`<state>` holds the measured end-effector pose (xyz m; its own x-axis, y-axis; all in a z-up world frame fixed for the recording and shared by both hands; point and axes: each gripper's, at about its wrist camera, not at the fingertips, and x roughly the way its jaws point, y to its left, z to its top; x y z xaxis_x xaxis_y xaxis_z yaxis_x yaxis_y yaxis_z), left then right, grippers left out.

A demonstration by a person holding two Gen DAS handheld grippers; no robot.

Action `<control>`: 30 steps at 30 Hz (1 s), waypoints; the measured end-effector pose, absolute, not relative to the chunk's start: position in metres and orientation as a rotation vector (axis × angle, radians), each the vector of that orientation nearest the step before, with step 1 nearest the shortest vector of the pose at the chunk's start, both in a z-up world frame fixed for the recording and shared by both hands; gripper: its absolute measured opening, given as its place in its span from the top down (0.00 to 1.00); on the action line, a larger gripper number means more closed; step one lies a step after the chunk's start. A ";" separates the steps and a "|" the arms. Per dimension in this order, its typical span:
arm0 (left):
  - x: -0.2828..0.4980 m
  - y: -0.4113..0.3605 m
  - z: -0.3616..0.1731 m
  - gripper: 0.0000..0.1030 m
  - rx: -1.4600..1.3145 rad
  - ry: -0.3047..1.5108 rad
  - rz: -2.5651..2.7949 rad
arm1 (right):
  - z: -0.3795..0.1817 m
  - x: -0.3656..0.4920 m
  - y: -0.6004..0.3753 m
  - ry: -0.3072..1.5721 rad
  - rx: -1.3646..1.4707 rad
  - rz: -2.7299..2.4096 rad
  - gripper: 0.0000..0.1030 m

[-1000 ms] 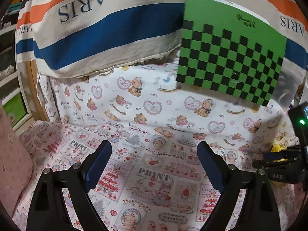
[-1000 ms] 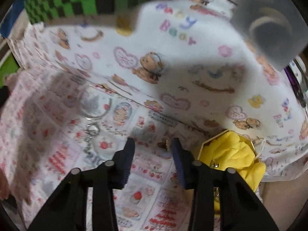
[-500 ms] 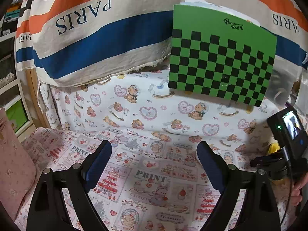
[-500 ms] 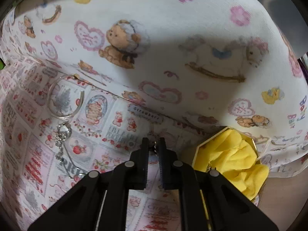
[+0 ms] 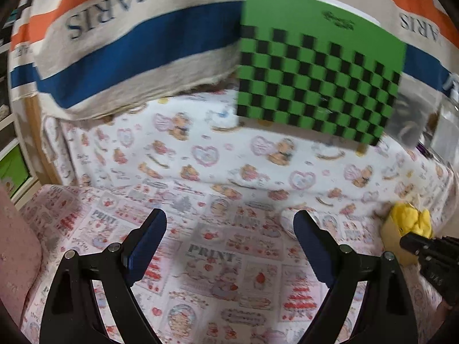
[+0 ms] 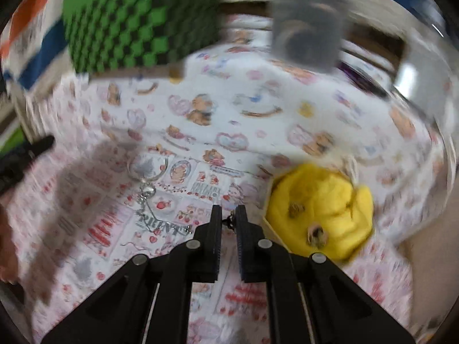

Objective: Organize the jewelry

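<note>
Fingers: right gripper (image 6: 228,218) pinches small earring (image 6: 229,221), now lifted toward yellow-lined box (image 6: 321,209); left gripper (image 5: 229,236) wide, empty. Placement next.

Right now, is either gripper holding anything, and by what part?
Right gripper is nearly closed on a small dark piece of jewelry, pinched at the fingertips; which part is too blurred to tell. Left gripper is open, empty.

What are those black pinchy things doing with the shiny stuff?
Someone is tidying jewelry on a patterned cloth. The right gripper is pinched almost shut on a tiny dark piece, probably an earring, beside the box with yellow padding, where two small pieces already sit. A bangle and chain lie on the cloth. The left gripper is open and holds nothing.
</note>
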<state>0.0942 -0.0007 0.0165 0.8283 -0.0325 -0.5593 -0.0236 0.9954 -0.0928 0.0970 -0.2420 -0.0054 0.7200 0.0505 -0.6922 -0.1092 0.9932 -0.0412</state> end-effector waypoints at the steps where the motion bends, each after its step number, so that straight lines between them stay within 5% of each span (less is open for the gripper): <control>1: 0.095 -0.007 0.016 0.14 -0.073 0.606 -0.040 | -0.002 0.090 -0.248 0.729 -0.050 0.093 0.92; 13: 0.148 -0.080 -0.007 0.13 0.096 0.898 -0.192 | 0.027 0.063 -0.292 0.595 0.062 0.037 0.92; 30: 0.186 -0.120 -0.034 0.15 0.157 0.899 -0.202 | 0.020 0.064 -0.329 0.603 0.162 0.012 0.92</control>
<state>0.1858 -0.1202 -0.0342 0.6053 -0.1084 -0.7886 0.2396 0.9695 0.0506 0.0645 -0.3287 0.0195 0.8242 0.0585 -0.5633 0.0362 0.9872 0.1554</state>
